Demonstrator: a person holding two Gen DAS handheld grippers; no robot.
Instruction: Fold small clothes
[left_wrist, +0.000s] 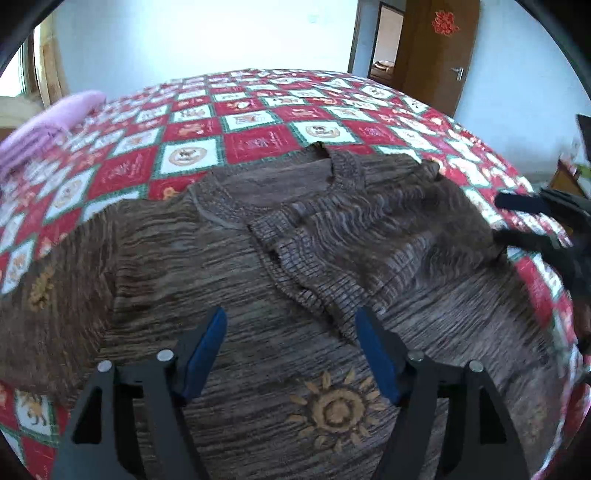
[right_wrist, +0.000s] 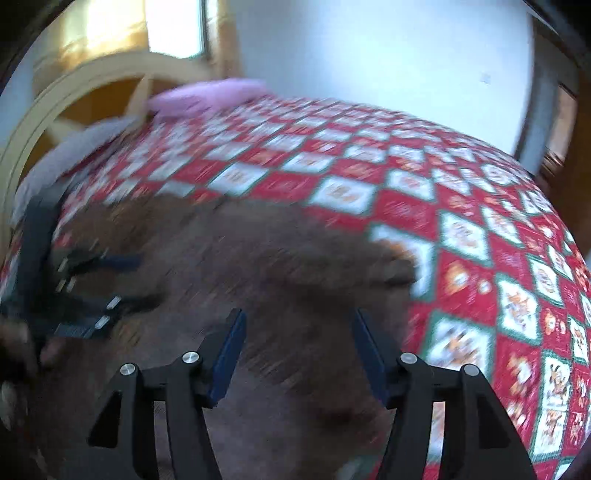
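Observation:
A brown knit sweater (left_wrist: 184, 266) with orange sun motifs lies flat on the bed, neck towards the far side. One sleeve (left_wrist: 369, 229) is folded across its chest, and the ribbed cuff ends by my left gripper's right pad. My left gripper (left_wrist: 290, 317) hovers open over the sweater's body, with nothing between its blue pads. My right gripper (left_wrist: 513, 219) shows blurred at the sweater's right edge. In the blurred right wrist view, the right gripper (right_wrist: 298, 317) stands open above the sweater (right_wrist: 258, 258), and the left gripper (right_wrist: 136, 280) appears at the left.
A red, white and green checked bedspread (left_wrist: 258, 122) covers the bed under the sweater. A folded pink blanket (left_wrist: 55, 118) lies at the far left corner, near a grey pillow (right_wrist: 85, 144) and a curved headboard (right_wrist: 74, 110). A wooden door (left_wrist: 436, 55) stands beyond the bed.

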